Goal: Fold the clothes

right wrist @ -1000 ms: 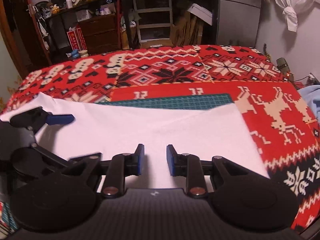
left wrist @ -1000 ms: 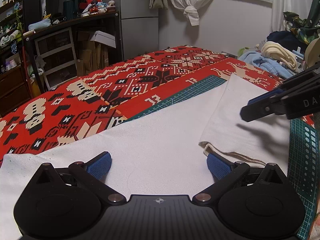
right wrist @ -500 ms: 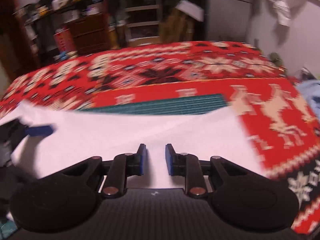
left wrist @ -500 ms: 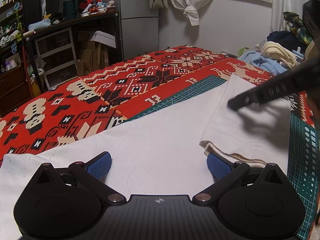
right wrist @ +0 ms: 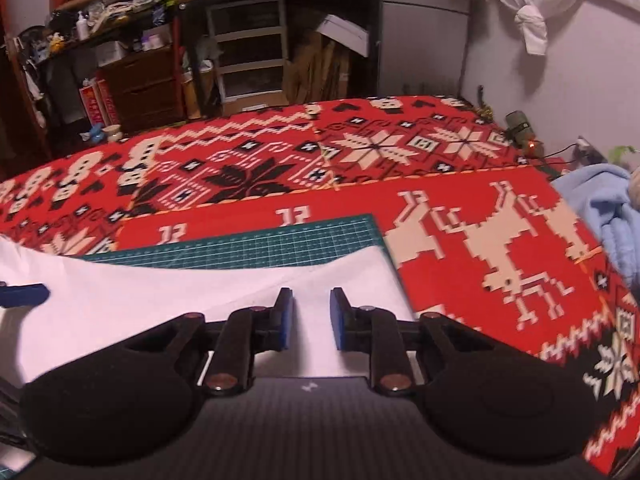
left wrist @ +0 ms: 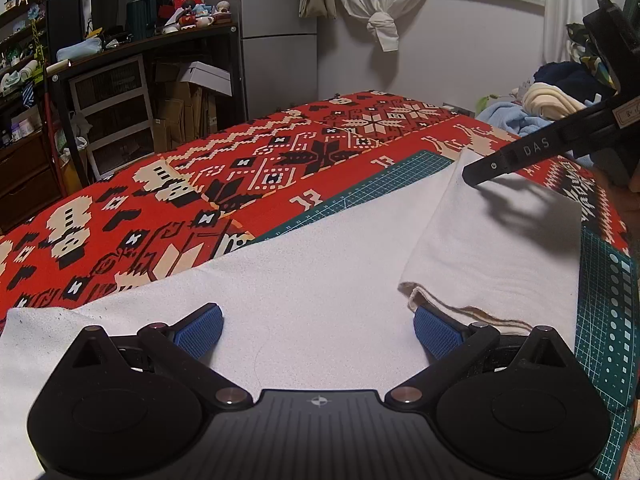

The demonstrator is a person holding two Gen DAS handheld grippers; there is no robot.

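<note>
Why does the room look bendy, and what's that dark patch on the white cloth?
Left wrist view: the fisheye lens curves the fridge and walls; the dark patch on the white cloth is the right claw's shadow; picture sharp. Right wrist view: same bending, slightly smeared, with a reddish tint; the left claw looks blurry at the edge.

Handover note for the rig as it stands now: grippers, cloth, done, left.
Left gripper: wide open, empty, low over the white cloth garment.
Right gripper: partly open, empty, above the garment's far right corner.
Garment lies flat on the green gridded cutting mat, atop the red patterned blanket.
Done: the right end is folded over onto the garment; its brown-trimmed edge sits by the left gripper's right finger.
Left: fold the left end, which is spread onto the blanket, then probably fold in half.
</note>
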